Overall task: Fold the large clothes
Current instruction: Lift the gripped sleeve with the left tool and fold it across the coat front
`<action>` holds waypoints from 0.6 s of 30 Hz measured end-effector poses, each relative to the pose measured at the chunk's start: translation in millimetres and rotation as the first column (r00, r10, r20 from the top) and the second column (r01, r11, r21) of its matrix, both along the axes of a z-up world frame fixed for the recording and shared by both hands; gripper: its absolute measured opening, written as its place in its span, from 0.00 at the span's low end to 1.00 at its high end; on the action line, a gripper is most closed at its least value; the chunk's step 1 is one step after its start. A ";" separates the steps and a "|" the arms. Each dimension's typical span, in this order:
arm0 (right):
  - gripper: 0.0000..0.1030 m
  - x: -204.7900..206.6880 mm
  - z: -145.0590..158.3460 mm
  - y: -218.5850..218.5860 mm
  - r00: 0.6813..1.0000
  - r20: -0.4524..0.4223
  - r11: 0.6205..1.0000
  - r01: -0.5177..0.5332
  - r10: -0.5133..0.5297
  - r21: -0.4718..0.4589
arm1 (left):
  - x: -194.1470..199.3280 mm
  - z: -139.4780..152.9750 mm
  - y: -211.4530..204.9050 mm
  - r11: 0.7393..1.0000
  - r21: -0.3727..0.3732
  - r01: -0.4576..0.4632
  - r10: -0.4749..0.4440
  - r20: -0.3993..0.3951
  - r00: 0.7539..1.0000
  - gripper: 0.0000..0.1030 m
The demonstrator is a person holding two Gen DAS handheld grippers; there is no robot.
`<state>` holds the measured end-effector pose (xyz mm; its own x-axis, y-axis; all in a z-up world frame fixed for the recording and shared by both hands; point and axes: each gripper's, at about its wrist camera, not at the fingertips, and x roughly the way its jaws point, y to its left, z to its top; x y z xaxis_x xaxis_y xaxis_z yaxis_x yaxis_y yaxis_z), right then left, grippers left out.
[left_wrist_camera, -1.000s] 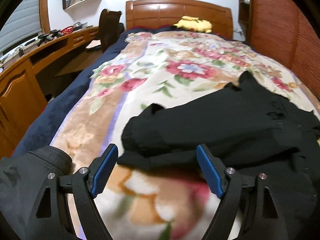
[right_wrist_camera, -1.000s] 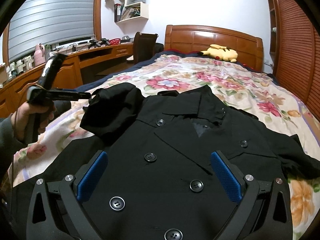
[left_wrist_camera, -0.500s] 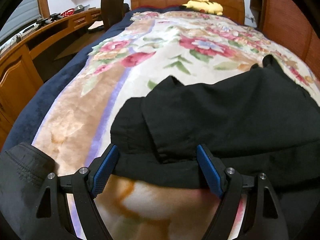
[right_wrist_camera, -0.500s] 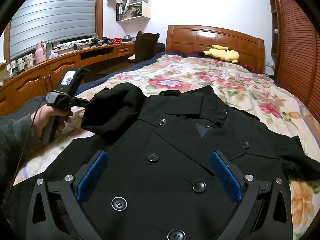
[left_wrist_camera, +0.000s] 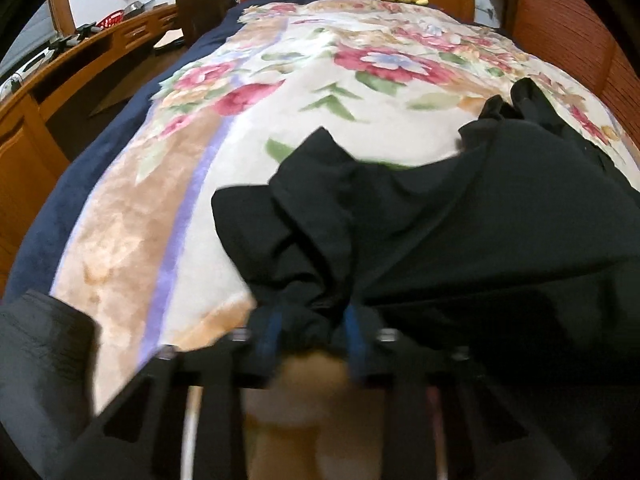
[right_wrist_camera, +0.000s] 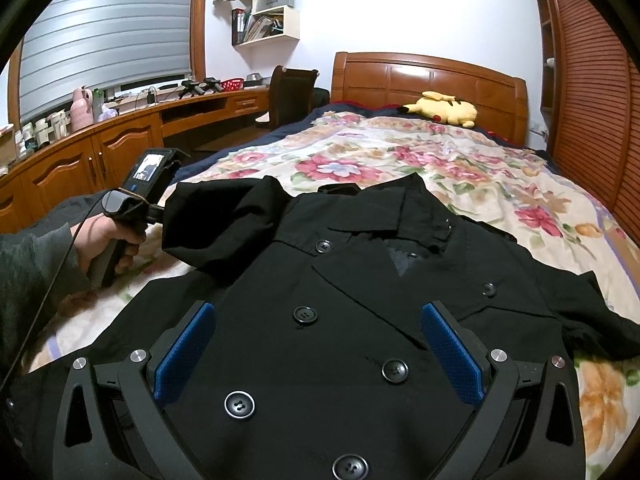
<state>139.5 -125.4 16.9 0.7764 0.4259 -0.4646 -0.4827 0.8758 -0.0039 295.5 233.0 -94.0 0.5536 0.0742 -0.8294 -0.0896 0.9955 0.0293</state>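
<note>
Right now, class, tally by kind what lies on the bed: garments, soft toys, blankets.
Black coat: 1
Yellow plush toy: 1
Floral blanket: 1
Total: 3

The bed (right_wrist_camera: 460,168) is covered by a floral blanket (right_wrist_camera: 360,160) with red and pink flowers on a cream ground, and a dark blue cover (left_wrist_camera: 120,136) shows along its edge at 9 o'clock in the left wrist view. A wooden headboard (right_wrist_camera: 432,80) closes the bed at 12 o'clock. A black coat (right_wrist_camera: 340,300) with buttons lies directly on the blanket, front side up, filling the near part of the bed from 6 o'clock toward the centre; one sleeve reaches out at 3 o'clock. A yellow plush toy (right_wrist_camera: 440,109) lies on the bed just before the headboard, well apart from the coat.
</note>
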 end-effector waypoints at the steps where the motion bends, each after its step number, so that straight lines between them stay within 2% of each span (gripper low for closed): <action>1: 0.99 -0.6 0.2 -1.0 1.000 0.003 1.000 0.000 0.000 -0.001 | -2.4 5.9 -2.1 1.000 -0.007 0.003 -0.003 0.008 1.000 0.16; 6: 0.99 -11.1 6.7 -13.2 1.000 0.027 1.000 0.005 -0.005 0.004 | -25.4 53.1 -25.9 1.000 0.003 0.027 -0.027 0.137 0.990 0.14; 10: 0.99 -22.1 12.0 -29.4 0.999 0.050 1.000 0.017 -0.018 0.014 | -43.2 98.9 -60.9 0.997 0.020 0.072 -0.075 0.239 0.968 0.14; 13: 0.99 -30.7 13.9 -45.6 0.997 0.065 0.999 0.041 -0.042 0.018 | -54.1 125.1 -91.9 0.992 0.023 0.124 -0.126 0.286 0.950 0.14; 18: 0.99 -40.2 14.9 -67.0 0.993 0.075 0.996 0.087 -0.089 0.030 | -64.7 145.7 -151.6 0.973 0.030 0.230 -0.227 0.331 0.916 0.15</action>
